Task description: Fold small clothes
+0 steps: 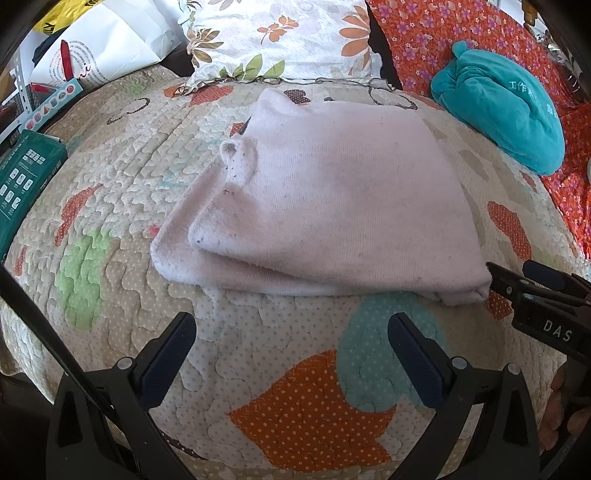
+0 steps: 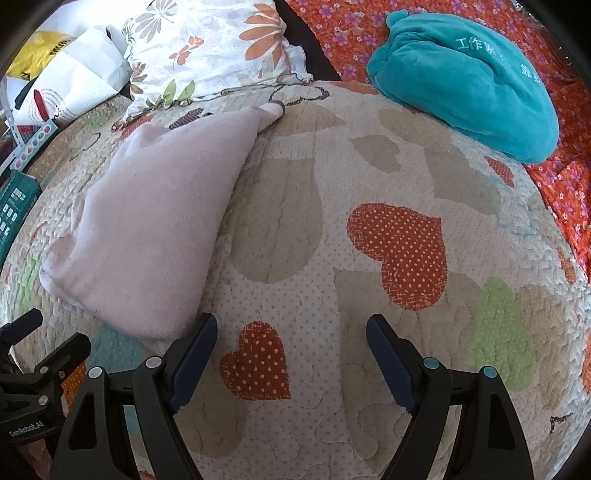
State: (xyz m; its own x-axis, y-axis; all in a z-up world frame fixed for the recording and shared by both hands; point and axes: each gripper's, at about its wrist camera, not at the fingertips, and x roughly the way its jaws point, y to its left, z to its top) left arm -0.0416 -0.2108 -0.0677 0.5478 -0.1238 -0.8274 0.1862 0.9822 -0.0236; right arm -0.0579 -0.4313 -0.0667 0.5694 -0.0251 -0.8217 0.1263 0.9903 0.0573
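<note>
A pale pink knit garment (image 1: 332,206) lies folded in layers on the quilted heart-patterned bedcover (image 1: 295,406). In the right wrist view the same garment (image 2: 147,229) lies left of centre. My left gripper (image 1: 291,332) hovers just in front of the garment's near edge, open, with only quilt between its fingers. My right gripper (image 2: 291,332) is open too, over bare quilt; its left finger (image 2: 195,354) stands close to the garment's near right corner. In the left wrist view the right gripper (image 1: 517,273) sits at that corner, not clamped on it.
A teal plush bundle (image 1: 506,110) lies at the back right on orange flowered cloth (image 1: 424,33). A floral pillow (image 1: 280,37) is behind the garment. White paper bags (image 1: 99,51) and a green box (image 1: 22,177) sit at the left edge.
</note>
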